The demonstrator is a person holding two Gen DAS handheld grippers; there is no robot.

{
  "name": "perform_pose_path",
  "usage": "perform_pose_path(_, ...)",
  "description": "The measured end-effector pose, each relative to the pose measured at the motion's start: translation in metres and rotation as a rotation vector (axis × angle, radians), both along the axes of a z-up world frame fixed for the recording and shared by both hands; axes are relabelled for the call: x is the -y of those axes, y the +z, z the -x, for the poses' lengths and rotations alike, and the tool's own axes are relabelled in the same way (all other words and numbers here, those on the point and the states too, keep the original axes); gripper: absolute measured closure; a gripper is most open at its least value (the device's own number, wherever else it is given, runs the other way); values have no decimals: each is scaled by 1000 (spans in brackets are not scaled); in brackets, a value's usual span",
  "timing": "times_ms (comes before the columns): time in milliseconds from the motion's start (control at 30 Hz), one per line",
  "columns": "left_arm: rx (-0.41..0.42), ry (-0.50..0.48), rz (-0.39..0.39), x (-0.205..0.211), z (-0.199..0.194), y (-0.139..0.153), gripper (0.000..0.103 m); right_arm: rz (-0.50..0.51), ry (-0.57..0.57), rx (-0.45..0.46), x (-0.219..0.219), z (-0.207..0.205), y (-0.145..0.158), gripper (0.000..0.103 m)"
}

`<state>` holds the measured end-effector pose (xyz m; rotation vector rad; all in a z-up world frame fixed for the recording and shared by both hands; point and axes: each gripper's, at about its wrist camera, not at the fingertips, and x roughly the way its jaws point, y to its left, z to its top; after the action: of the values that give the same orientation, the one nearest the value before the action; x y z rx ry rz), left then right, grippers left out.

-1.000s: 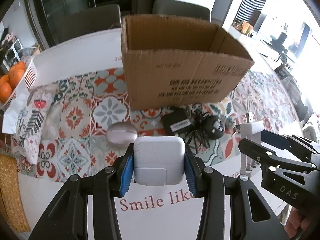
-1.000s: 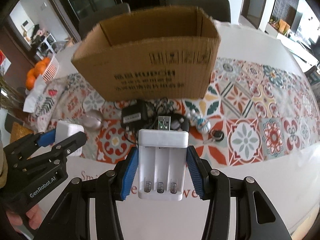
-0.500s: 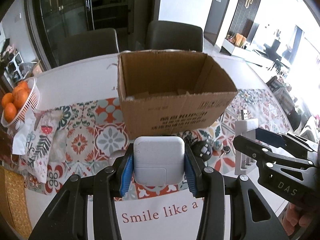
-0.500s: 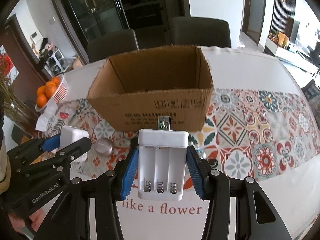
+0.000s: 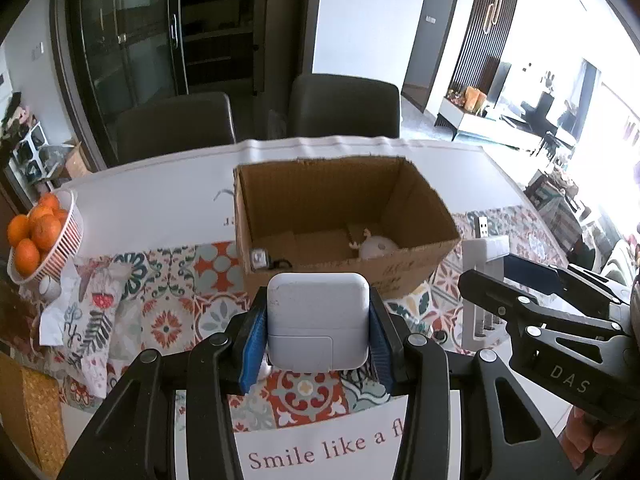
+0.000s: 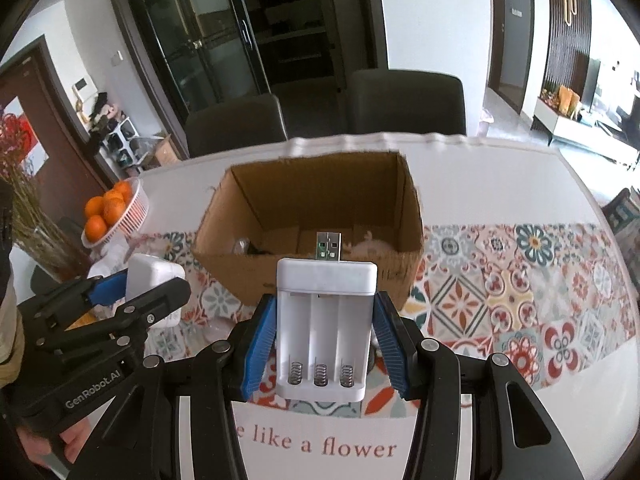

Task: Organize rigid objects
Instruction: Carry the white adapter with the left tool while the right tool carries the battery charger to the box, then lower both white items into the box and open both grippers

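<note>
My left gripper [image 5: 318,320] is shut on a white square power adapter [image 5: 318,312] and holds it in the air in front of an open cardboard box [image 5: 416,256]. My right gripper [image 6: 326,320] is shut on a white USB battery charger [image 6: 326,320] with three empty slots, also held above the box's near wall [image 6: 224,276]. Inside the box lie a white round item [image 5: 376,246] and a small dark item [image 5: 262,260]. The right gripper with its charger [image 5: 486,264] shows at the right of the left wrist view. The left gripper with its adapter [image 6: 154,276] shows at the left of the right wrist view.
The box stands on a patterned runner [image 6: 520,280] on a white table [image 5: 160,200]. A white basket of oranges [image 5: 44,236] and a patterned cloth [image 5: 88,320] lie at the left. Two dark chairs [image 5: 344,104] stand behind the table.
Both grippers have risen with their objects, from table level beside the box's front wall to above it. The inside of the box now shows. The items on the runner have dropped out of sight.
</note>
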<state>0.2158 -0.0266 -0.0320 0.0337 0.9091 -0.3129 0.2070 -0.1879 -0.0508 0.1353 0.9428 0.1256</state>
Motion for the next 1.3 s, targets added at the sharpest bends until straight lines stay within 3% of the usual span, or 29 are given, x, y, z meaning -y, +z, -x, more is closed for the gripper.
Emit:
perform_pose_path(267, 21, 7, 9, 2, -13, 14, 59, 11, 11, 49, 0, -14, 19, 53)
perform_pose_path(733, 2, 25, 6, 6, -52, 23, 59, 16, 31, 50, 5, -58, 25, 53)
perform_pose_path(1300, -77, 35, -49, 16, -104, -5, 59, 66, 47, -14, 13, -111, 1, 53)
